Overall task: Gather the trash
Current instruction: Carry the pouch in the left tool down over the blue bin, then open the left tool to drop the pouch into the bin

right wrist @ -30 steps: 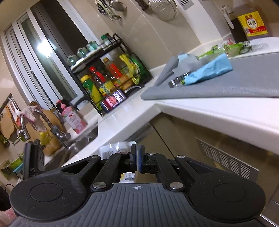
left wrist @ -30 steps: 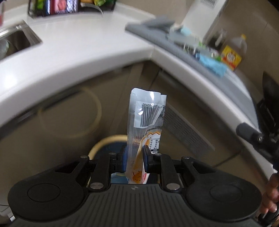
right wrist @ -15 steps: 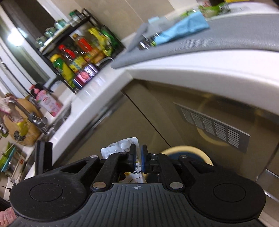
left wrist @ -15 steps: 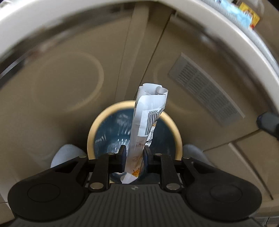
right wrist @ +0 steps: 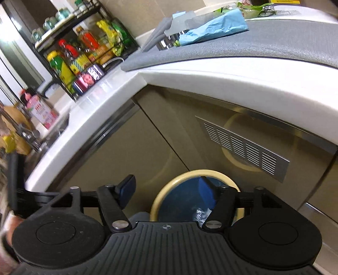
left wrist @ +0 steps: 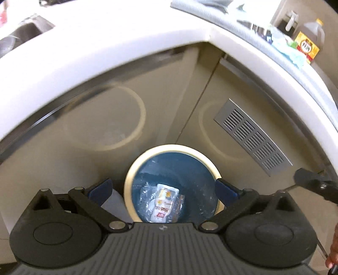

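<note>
A round blue trash bin with a cream rim [left wrist: 135, 169] stands on the floor by the cabinet corner; it also shows in the right wrist view [right wrist: 166, 186]. A white and orange snack wrapper [left wrist: 163, 200] lies at its bottom among clear plastic. My left gripper [left wrist: 163, 188] is wide open and empty above the bin. My right gripper [right wrist: 166, 189] is open and empty, over the bin's left rim. More trash lies on the grey mat [right wrist: 274, 42]: a blue wrapper [right wrist: 213, 29] and green wrappers [right wrist: 251, 9].
The white countertop [left wrist: 105, 52] curves above the beige cabinet doors with a metal vent [left wrist: 252, 139]. A rack of bottles [right wrist: 84, 55], a sink [left wrist: 21, 36] and a faucet [right wrist: 27, 135] are on the left. An oil jug [left wrist: 308, 42] stands far right.
Both grippers have opened. The wrapper that my left gripper held has dropped into the bin. The right gripper, shut before, has swung down toward the bin.
</note>
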### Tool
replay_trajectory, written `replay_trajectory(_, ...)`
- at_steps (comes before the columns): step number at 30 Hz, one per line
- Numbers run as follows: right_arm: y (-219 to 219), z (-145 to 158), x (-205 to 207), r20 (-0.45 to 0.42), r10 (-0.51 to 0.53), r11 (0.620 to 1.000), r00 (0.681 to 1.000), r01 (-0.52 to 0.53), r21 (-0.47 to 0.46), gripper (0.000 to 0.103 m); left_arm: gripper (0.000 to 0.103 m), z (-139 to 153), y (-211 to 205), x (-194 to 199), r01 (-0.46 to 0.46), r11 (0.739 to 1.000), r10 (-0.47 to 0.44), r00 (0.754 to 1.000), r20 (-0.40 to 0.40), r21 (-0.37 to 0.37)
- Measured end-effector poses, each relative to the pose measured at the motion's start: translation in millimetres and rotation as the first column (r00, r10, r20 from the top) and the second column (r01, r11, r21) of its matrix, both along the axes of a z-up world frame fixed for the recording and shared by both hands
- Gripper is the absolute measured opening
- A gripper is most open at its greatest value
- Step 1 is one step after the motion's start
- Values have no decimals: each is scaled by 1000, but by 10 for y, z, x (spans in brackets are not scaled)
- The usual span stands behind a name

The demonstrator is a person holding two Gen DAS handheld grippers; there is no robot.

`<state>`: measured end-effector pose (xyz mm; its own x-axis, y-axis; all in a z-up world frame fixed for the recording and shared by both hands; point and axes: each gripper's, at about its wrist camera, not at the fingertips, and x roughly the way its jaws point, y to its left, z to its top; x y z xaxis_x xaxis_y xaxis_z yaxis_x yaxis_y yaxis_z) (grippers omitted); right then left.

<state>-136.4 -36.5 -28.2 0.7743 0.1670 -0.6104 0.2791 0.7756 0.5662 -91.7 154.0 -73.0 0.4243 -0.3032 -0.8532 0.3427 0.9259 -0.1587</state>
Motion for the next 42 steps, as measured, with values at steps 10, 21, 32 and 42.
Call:
replay_trajectory(10,230,80,21,-58,63,993,996,-68,-92,81,103,212,90,-218,27,999,-31,996,86,39)
replay_trajectory(21,308,156,-102,-61,43,991,997,-50,-124,82,103,256,287,-240,-65,998,64,994,88,1)
replay_trajectory(32,289,95,-41,-87,47,993,995,-56,-101,83,103,211,232,-223,-33,999,31,996,89,24)
replay_trajectory(42,246,28,11,-94,46,995,995,-54,-84,83,103,245,189,-213,-22,999,15,991,132,49)
